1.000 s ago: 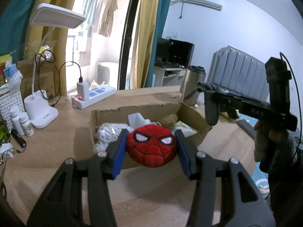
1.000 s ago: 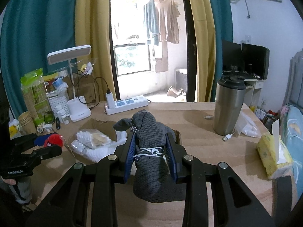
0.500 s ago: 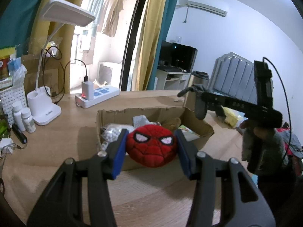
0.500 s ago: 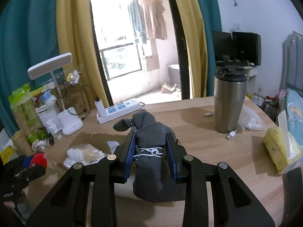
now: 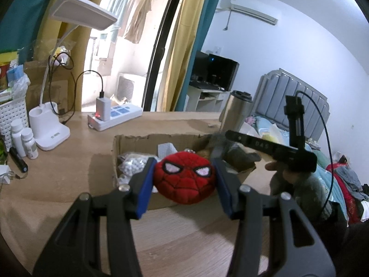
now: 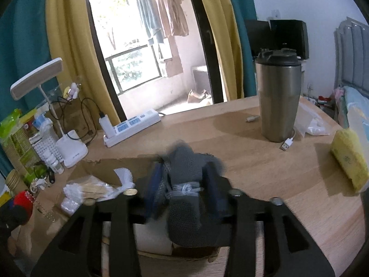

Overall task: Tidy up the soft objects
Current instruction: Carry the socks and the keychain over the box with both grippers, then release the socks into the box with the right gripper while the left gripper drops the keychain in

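Two soft things are in my tongs at once. My left tongs [image 5: 184, 180] sit about half open, their blue pads pressed on both flanks of the red plush mask [image 5: 185, 179], holding it just short of the cardboard box [image 5: 161, 139], whose near wall lies at twelve o'clock from the tips. My right tongs [image 6: 184, 184] are opening now; the grey mesh bundle [image 6: 186, 184] sits between the jaws, its long axis running along the fingers from six to twelve o'clock, its far end poking out over the box's interior. In the blur I cannot tell whether the pads have cleared it.

From my left wrist view the right tongs reach in from three o'clock, already over the box's right end, so my right hand is nearer the box. My judgement: the bundle should drop straight down into the right part of the box, beside the white bag [image 6: 92, 188]. The mask must still cross the near wall before release.
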Available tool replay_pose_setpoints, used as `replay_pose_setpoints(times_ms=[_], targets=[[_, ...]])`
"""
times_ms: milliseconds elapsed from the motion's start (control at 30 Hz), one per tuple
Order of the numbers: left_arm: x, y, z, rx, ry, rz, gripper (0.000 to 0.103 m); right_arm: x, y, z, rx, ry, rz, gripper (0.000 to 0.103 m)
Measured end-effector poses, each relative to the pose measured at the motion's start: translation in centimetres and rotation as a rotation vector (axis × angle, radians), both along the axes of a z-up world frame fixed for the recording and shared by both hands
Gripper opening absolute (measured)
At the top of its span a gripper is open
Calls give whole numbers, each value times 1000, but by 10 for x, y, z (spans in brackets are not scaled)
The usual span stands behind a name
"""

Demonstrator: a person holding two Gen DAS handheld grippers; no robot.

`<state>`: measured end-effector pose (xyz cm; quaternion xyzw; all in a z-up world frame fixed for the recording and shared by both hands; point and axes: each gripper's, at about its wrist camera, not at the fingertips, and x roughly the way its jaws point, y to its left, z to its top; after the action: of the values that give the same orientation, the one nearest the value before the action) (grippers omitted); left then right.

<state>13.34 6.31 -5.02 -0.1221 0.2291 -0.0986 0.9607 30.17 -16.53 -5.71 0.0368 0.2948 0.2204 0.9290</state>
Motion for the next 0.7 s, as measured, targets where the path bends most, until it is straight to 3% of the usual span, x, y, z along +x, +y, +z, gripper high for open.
replay_pose_setpoints(times_ms=[233, 533, 700], targets=[[7, -3, 0, -22, 14, 0, 51, -10, -15, 8, -22, -62, -2, 64], [21, -24, -1, 12, 33, -26, 51, -3, -35, -31, -78, 54, -8, 64], [29, -37, -3, 33, 46, -39, 51, -3, -40, -36, -45, 78, -2, 64]])
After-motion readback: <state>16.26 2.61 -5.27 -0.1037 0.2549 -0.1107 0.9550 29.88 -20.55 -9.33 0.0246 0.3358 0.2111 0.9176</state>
